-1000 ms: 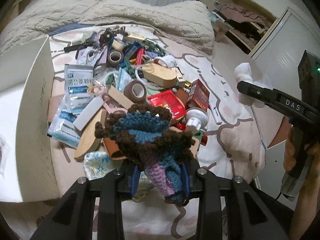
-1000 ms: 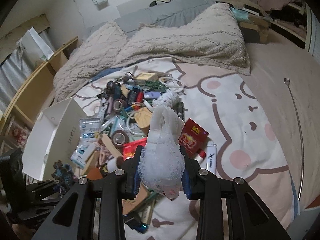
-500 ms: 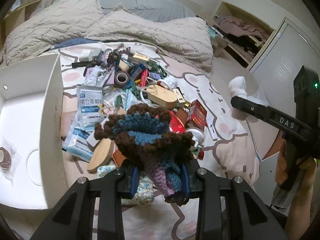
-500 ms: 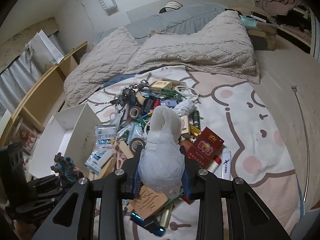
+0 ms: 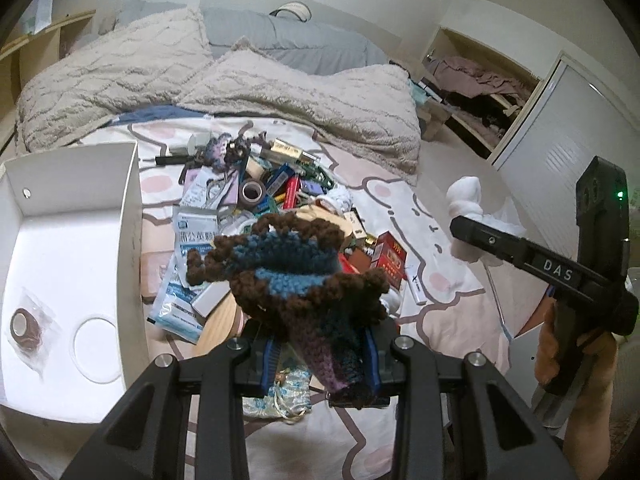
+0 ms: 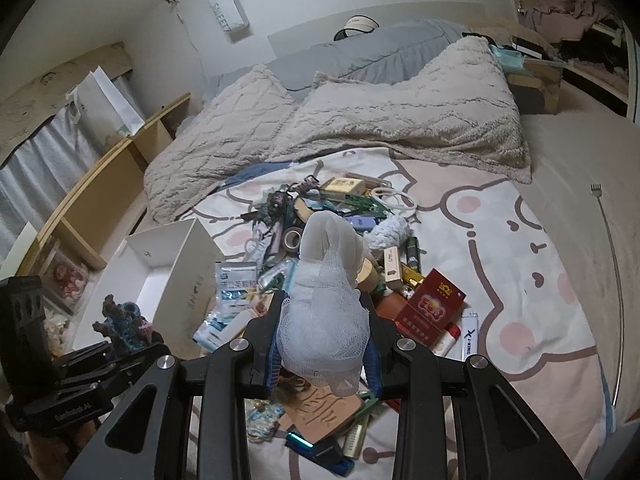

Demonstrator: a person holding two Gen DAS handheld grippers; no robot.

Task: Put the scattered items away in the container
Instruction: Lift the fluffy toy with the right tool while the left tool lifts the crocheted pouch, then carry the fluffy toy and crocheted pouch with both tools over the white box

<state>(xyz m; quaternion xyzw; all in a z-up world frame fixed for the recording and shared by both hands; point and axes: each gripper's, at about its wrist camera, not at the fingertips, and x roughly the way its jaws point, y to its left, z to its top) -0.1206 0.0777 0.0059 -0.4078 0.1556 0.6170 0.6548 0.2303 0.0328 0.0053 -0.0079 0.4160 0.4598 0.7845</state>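
Clamped in the left gripper [image 5: 320, 364] is a crochet piece [image 5: 292, 272] (brown-edged); white netting [image 6: 324, 320] is pinched by the right gripper [image 6: 324, 364].

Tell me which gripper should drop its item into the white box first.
Left. The left gripper, clamping the crocheted piece, sits right beside the white box; the right gripper, holding the gauze bundle, is farther away.
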